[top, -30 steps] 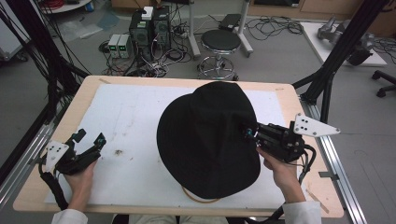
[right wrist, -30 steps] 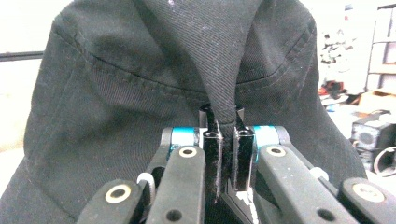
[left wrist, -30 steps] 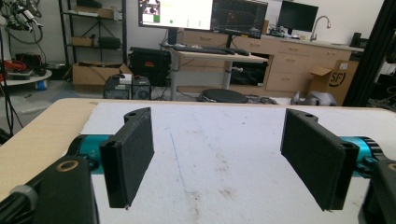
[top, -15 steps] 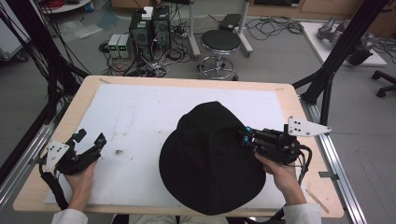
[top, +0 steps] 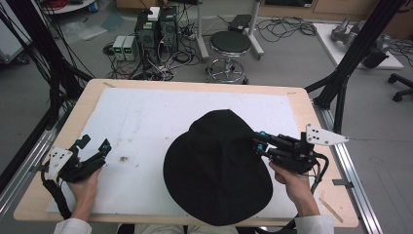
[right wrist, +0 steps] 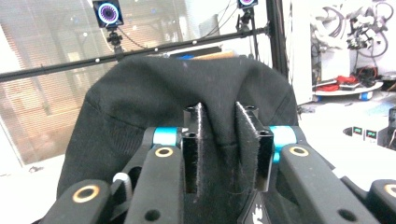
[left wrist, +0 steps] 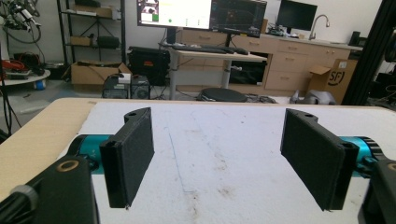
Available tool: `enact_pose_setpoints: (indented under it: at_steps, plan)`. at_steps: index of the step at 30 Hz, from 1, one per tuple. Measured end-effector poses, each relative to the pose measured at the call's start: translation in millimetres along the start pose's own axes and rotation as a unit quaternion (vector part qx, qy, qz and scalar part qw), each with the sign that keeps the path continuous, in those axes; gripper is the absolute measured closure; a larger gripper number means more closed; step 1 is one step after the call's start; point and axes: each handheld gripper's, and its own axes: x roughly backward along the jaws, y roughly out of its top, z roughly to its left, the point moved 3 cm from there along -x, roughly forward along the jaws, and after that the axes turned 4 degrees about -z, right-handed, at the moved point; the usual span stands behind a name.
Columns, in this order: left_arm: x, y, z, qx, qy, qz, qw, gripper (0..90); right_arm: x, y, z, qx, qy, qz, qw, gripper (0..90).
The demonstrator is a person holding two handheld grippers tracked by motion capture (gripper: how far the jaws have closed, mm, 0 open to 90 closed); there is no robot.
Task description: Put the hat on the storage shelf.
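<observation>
Fabric of the black cloth bucket hat [top: 216, 170] lay between the right gripper's [right wrist: 221, 145] just-opening fingers [right wrist: 247, 147], seen close in its own view; the left gripper's [left wrist: 224, 163] fingers stood spread over the white bench [top: 146, 122].

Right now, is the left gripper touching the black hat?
Apart. In the high view the left gripper sits near the table's left edge, with bare white mat between it and the black hat. Its own view shows open jaws with nothing between.

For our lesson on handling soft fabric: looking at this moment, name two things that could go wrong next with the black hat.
1. The right gripper has just been opening, with a fold of the black hat between its fingers; the fuzzy pads might snag the cloth on withdrawal.
2. The brim reaches the near edge of the table, so a tug toward the person could slide it off.
</observation>
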Motion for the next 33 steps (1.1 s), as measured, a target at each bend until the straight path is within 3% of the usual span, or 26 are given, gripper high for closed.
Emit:
enact_pose_setpoints:
  at_steps: [5, 8, 15, 20, 25, 33]
  plan:
    - [-0.1, 0.0, -0.2, 0.000, 0.000, 0.000, 1.0000, 25.8, 5.6, 2.6, -1.1, -0.002, -0.007, -0.012, 0.9999, 69.0]
    - [-0.1, 0.0, -0.1, -0.001, 0.000, 0.000, 1.0000, 25.8, 11.3, 5.8, -3.4, -0.006, -0.018, -0.028, 0.9994, 58.4]
    - [-0.2, -0.1, -0.1, -0.002, 0.002, 0.001, 1.0000, 25.8, 21.8, 8.7, -9.4, -0.028, -0.073, -0.061, 0.9950, 32.1]
    - [-0.3, -0.3, -0.4, -0.001, 0.001, 0.001, 1.0000, 25.8, 28.5, 8.5, -16.2, -0.040, -0.110, -0.068, 0.9908, 23.2]
    - [-0.3, -0.3, -0.4, -0.002, 0.002, 0.002, 1.0000, 25.8, 31.2, 8.3, -21.0, -0.037, -0.143, -0.074, 0.9863, 18.7]
    - [-0.3, -0.3, 0.3, -0.002, 0.004, 0.002, 1.0000, 25.8, 32.0, 7.1, -28.7, -0.031, -0.218, -0.076, 0.9725, 16.4]
